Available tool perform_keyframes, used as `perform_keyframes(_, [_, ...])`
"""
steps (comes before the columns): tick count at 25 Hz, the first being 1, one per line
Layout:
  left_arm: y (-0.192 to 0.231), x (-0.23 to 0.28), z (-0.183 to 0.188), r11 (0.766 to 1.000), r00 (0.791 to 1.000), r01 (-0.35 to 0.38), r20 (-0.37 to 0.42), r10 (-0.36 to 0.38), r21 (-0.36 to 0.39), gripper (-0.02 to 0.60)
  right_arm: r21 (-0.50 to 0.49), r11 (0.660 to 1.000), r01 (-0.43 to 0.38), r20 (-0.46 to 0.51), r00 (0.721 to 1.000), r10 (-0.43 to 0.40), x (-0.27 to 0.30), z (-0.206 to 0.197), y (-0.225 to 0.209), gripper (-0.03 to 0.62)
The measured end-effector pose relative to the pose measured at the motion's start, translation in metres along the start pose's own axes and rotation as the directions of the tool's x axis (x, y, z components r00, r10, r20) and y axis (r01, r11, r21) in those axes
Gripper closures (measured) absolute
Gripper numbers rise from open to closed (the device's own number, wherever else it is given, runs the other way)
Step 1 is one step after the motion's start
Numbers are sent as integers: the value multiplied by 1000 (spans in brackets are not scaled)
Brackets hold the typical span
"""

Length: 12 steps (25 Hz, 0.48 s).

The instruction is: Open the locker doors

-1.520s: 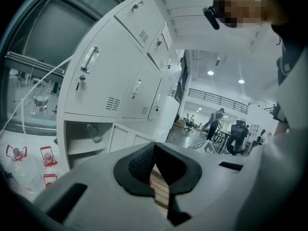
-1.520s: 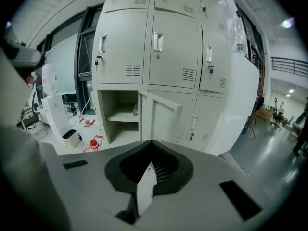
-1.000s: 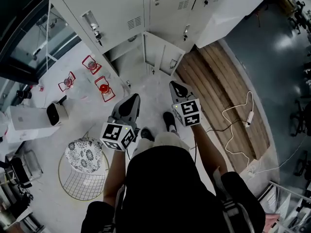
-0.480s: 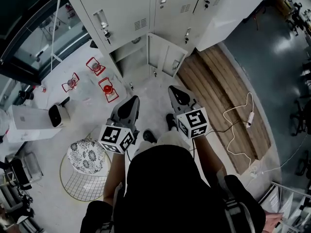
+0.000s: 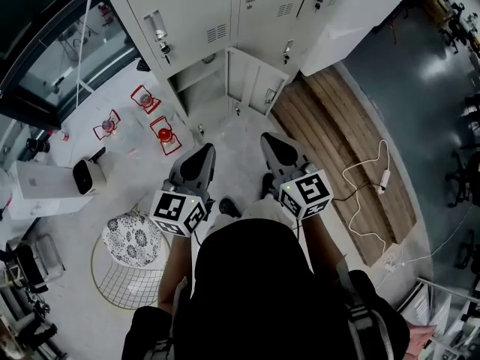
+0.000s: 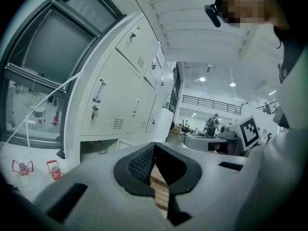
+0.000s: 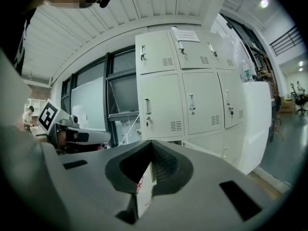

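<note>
A bank of pale grey lockers (image 5: 195, 13) stands ahead of me, also seen in the left gripper view (image 6: 120, 109) and the right gripper view (image 7: 187, 95). One bottom door (image 5: 251, 81) stands swung open, showing an empty compartment (image 5: 196, 81); the upper doors with handles are closed. My left gripper (image 5: 201, 156) and right gripper (image 5: 271, 145) hover side by side over the floor, well short of the lockers. Both are shut with nothing between the jaws, as the left gripper (image 6: 154, 146) and right gripper (image 7: 151, 146) show in their own views.
Red wire-framed lanterns (image 5: 161, 136) sit on the floor left of the lockers. A wire stool with a patterned cushion (image 5: 131, 238) and a white device (image 5: 82, 175) are at my left. Wooden planks (image 5: 337, 141) and a white cable (image 5: 375, 178) lie at right.
My right gripper has drawn back a little toward my body and to the right. The left gripper has hardly moved. The head view has shifted slightly.
</note>
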<state>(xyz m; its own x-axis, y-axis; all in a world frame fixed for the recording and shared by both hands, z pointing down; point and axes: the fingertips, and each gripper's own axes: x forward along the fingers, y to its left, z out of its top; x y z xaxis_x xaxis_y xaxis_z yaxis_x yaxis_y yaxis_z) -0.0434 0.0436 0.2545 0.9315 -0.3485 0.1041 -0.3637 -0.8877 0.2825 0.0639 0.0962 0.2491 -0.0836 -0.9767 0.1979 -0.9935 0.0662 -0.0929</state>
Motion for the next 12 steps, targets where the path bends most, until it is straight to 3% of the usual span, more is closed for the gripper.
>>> perform_keyframes(12, [2,13,9,1000,1000,8,3,-8,10,563,22,999,-26,43,999,25,9,10,-5,591])
